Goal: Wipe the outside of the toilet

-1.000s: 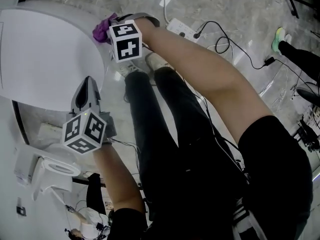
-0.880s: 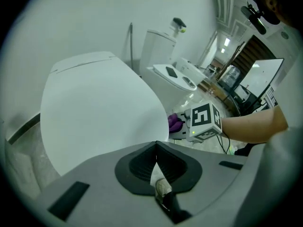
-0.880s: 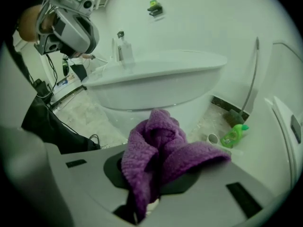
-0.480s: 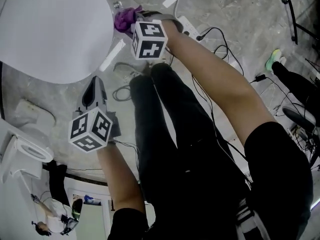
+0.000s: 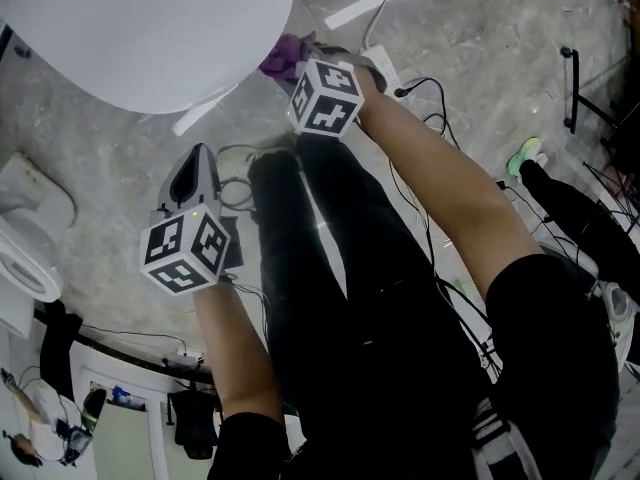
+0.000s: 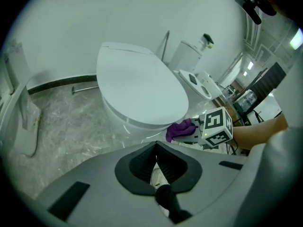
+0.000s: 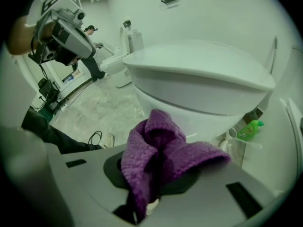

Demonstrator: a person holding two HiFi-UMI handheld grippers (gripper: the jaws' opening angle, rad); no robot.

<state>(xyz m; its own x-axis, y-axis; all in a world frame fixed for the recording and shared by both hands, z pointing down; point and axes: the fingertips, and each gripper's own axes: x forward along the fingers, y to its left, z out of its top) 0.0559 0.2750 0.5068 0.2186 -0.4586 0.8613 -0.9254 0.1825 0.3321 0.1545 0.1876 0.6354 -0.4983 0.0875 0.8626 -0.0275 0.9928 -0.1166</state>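
**A:** Head view first: which hand is nearer the toilet [image 5: 110,18]?

**B:** The right gripper [image 5: 300,60]. Its purple cloth [image 5: 283,56] sits just beside the rim of the lid [image 5: 190,38], at the edge nearest the person. From above I cannot tell whether it touches. The left gripper [image 5: 195,158] hangs well apart from the toilet, over the marbled floor [image 5: 100,168].

**A:** And the left gripper view?

**B:** Its jaws are pressed together with nothing between them, and only a shoe [image 6: 156,176] shows far below. Ahead, the lid is down. Its long axis runs from the back wall [image 6: 118,13] out toward the front. The cloth waits at that front end, under the overhang.

**A:** Right gripper view?

**B:** The jaws are clenched on the cloth, which bunches up out of them. The outer wall of the bowl [image 7: 189,108] lies straight ahead and a little above. I judge the cloth near it rather than pressed on, though the view is not decisive. A green bottle [image 7: 250,129] stands low to the right of the bowl.

**A:** So what does the move turn on?

**B:** Probably a short push forward and slightly up with the right hand to land the cloth. A sweep round the bowl's curve would follow, across the lid's long axis. The left hand looks idle
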